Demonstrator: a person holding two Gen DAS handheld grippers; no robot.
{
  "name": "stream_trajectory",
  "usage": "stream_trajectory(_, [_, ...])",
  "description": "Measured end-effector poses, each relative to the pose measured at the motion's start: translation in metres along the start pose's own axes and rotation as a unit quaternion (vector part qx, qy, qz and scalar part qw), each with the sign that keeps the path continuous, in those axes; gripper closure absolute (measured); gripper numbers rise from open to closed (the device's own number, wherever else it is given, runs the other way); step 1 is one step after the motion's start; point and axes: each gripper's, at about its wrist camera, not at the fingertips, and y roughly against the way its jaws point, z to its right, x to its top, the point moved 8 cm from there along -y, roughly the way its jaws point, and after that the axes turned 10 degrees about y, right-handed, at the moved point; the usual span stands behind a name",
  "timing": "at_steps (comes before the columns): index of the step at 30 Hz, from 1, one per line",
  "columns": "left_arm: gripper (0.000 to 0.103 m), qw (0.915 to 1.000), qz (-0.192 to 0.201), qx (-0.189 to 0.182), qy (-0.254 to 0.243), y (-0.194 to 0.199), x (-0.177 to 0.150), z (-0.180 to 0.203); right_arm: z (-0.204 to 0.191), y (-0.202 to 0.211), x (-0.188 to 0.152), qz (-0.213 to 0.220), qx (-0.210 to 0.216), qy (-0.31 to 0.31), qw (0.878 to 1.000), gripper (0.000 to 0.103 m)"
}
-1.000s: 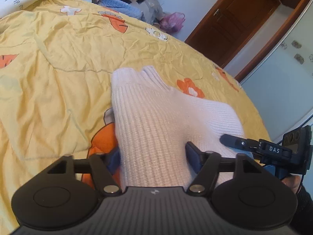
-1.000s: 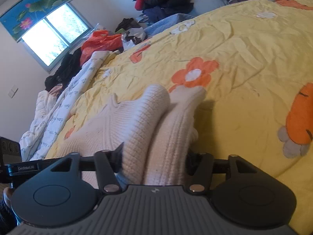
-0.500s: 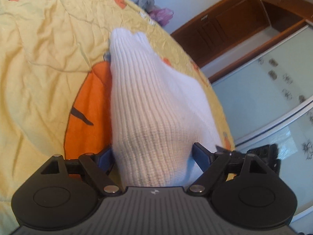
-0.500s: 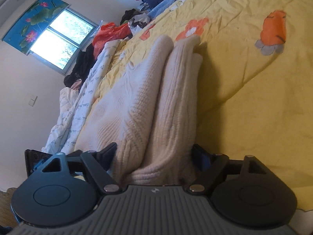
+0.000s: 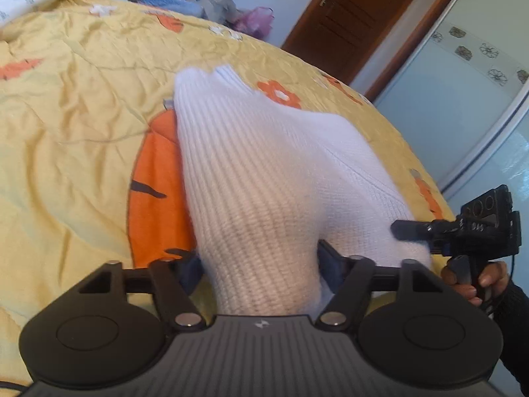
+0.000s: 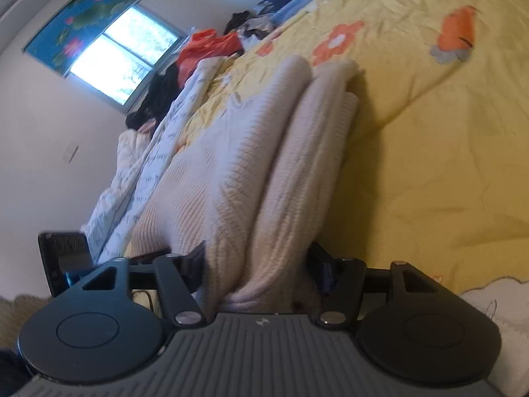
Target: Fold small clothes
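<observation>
Jaws of left gripper (image 5: 259, 261) closing on bunched white ribbed knit sweater (image 5: 264, 172), right gripper (image 6: 256, 261) pinching too, lifting for folding over yellow bed quilt (image 5: 82, 99)

No legible text, number or brand name appears in either view. The white quilt (image 6: 155, 165) at the far left of the bed carries printed script, too blurred to read. Each grey gripper housing (image 5: 261, 325) bears only a small lightning-shaped emblem.

Two close wrist views, shared sweater (image 5: 264, 172)
</observation>
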Motion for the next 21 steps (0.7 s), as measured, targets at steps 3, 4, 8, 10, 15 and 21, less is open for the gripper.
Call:
stream_trajectory(3, [0.030,0.9959,0.042,0.035,-0.071,0.035,0.003,0.013,-0.001,0.018,0.020,0.036,-0.029,-0.001,0.999,0.024])
stream_trajectory(4, [0.027,0.9915,0.066,0.045,-0.102,0.047,0.005,0.019,-0.003,0.029,0.032,0.063,-0.041,0.009,0.997,0.024])
stream_trajectory(8, [0.019,0.9590,0.145,0.082,-0.229,0.066,0.002,0.051,-0.014,0.044,0.082,0.107,-0.048,0.041,0.992,0.027])
stream_trajectory(10, [0.019,0.9497,0.129,0.086,-0.272,0.051,-0.007,0.065,-0.019,0.026,0.101,0.093,-0.048,0.060,0.993,0.032])
stream_trajectory(15, [0.019,0.9284,0.099,0.083,-0.348,0.014,-0.027,0.089,-0.010,-0.045,0.116,0.010,-0.083,0.085,0.993,0.037])
stream_trajectory(21, [0.020,0.9331,0.033,0.043,-0.356,-0.014,-0.031,0.100,-0.027,-0.052,0.118,0.015,-0.100,0.157,0.982,0.088])
